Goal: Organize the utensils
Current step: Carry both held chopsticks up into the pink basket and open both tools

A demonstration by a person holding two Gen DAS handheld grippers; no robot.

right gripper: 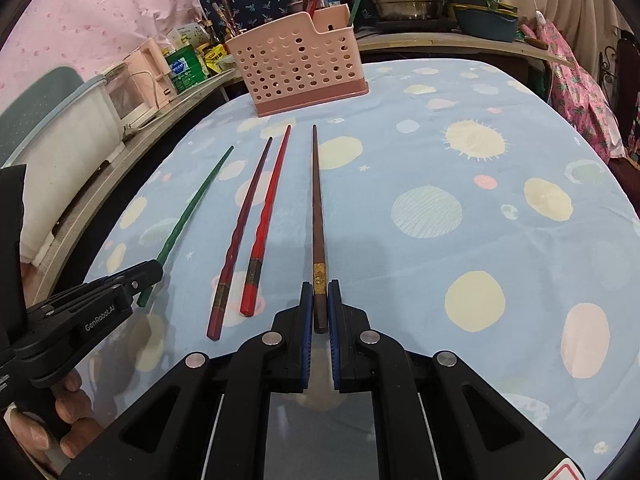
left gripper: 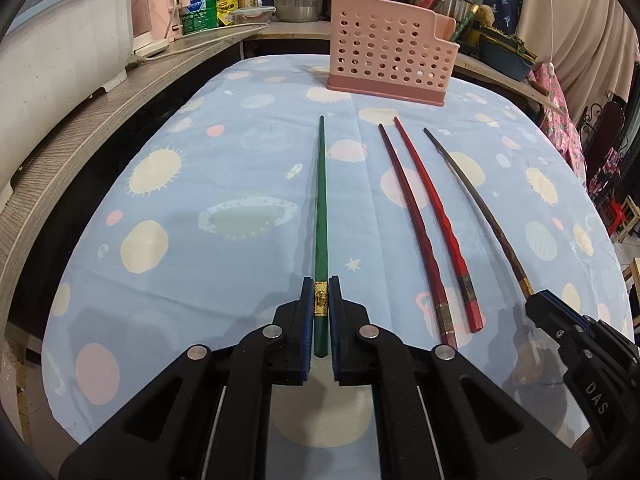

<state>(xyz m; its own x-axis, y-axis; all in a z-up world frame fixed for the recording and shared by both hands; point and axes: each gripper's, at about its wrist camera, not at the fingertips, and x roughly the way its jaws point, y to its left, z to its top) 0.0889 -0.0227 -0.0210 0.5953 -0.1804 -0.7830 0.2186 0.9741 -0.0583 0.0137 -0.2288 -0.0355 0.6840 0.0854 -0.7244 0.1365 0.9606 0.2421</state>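
My left gripper (left gripper: 321, 284) is shut on the thick end of a green chopstick (left gripper: 321, 200), at its gold band; the right wrist view shows that gripper (right gripper: 154, 270) and the chopstick (right gripper: 192, 204) from the side. My right gripper (right gripper: 320, 286) is shut on a brown chopstick (right gripper: 317, 200) just behind its gold band, and it also shows in the left wrist view (left gripper: 536, 304). Between them a dark red chopstick (right gripper: 244, 220) and a bright red chopstick (right gripper: 270, 208) lie loose on the cloth. All point toward a pink perforated holder (right gripper: 296, 68).
The holder stands at the table's far edge with several chopsticks upright in it. The table (right gripper: 480, 208) wears a blue cloth with pastel circles. A counter on the left carries a white tub (left gripper: 60, 52), bottles and pots. A person's hand (right gripper: 68, 412) grips the left tool.
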